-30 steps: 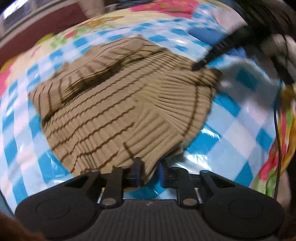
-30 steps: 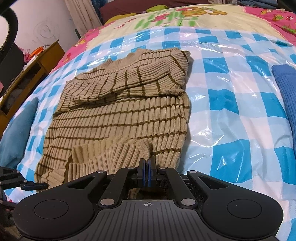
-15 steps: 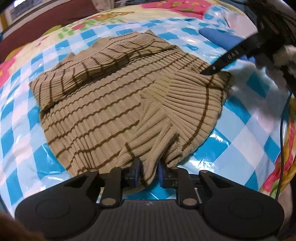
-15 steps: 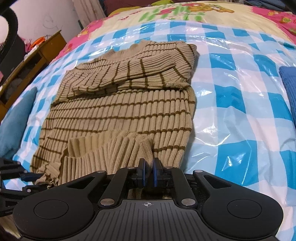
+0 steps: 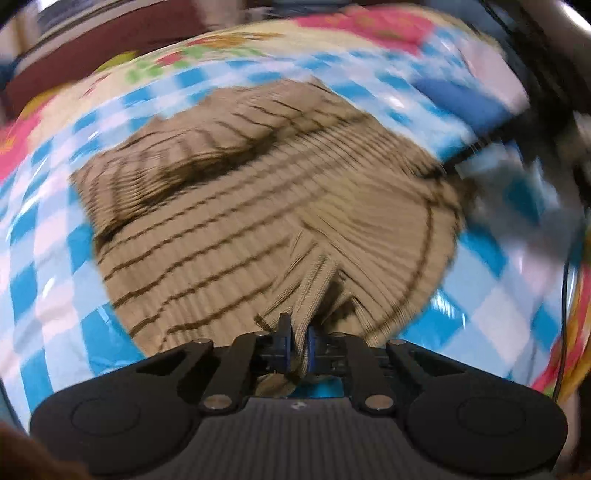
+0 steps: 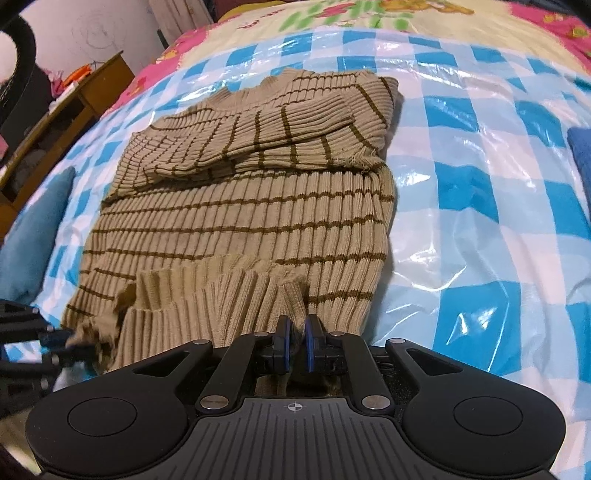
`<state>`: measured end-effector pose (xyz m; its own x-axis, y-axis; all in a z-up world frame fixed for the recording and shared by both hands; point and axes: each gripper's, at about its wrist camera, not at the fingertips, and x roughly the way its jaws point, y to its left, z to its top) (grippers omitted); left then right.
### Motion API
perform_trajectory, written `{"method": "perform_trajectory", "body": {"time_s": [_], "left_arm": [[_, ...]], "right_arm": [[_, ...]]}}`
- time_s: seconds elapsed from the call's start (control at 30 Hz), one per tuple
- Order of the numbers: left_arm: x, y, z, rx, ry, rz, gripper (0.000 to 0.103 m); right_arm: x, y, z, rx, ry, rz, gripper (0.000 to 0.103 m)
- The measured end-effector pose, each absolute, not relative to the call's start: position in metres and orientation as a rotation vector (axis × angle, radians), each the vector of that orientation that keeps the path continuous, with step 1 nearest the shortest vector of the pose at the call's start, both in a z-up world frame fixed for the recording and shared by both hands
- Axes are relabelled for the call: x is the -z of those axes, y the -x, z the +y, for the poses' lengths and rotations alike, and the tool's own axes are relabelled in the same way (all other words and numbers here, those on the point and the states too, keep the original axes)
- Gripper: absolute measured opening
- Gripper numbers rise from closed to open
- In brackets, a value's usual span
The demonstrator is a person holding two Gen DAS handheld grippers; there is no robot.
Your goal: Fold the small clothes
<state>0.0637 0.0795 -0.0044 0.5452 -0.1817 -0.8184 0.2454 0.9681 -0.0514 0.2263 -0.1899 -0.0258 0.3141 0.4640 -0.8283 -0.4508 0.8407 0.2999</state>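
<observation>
A beige ribbed sweater [image 5: 258,206] with thin brown stripes lies flat on a blue-and-white checked plastic sheet [image 6: 480,184], one sleeve folded across its chest. Its bottom hem is turned up over the body. My left gripper [image 5: 297,343] has its jaws closing on a bunched fold of that hem, the pads pressing on the fabric. In the right wrist view, my right gripper [image 6: 296,339] holds the sweater [image 6: 258,214] by the other hem corner, jaws a sliver apart with knit between them. The left gripper [image 6: 62,339] shows there at the lower left, the right gripper [image 5: 458,157] blurred in the left view.
The sheet covers a bed with a flowered quilt [image 6: 406,14] at its head. A folded blue garment [image 6: 581,151] lies at the right edge. A teal cushion [image 6: 33,229] and a wooden cabinet [image 6: 85,96] stand to the left of the bed.
The left jaws have closed onto the hem, bunching it between the pads, and that hand has shifted. The right jaws have parted slightly from fully together. The turned-up hem lies further over the body.
</observation>
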Motion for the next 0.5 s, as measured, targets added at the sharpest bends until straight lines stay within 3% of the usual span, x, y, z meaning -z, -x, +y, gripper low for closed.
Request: {"method": "perform_trajectory", "body": {"time_s": [0.27,0.4,0.5], "left_arm": [[0.000,-0.070,0.149,0.065,0.265,0.928,0.013],[0.015,-0.070,0.171,-0.004,0.355,0.948,0.013],[0.025,-0.068,0.172,-0.018,0.385,0.966,0.013]], "right_arm": [[0.029,-0.232,-0.193,-0.624,-0.104,1.116,0.016],[0.029,-0.235,-0.200,-0.628,-0.157,1.121,0.027],[0.030,-0.236,-0.199,-0.633,-0.157,1.127,0.029]]}}
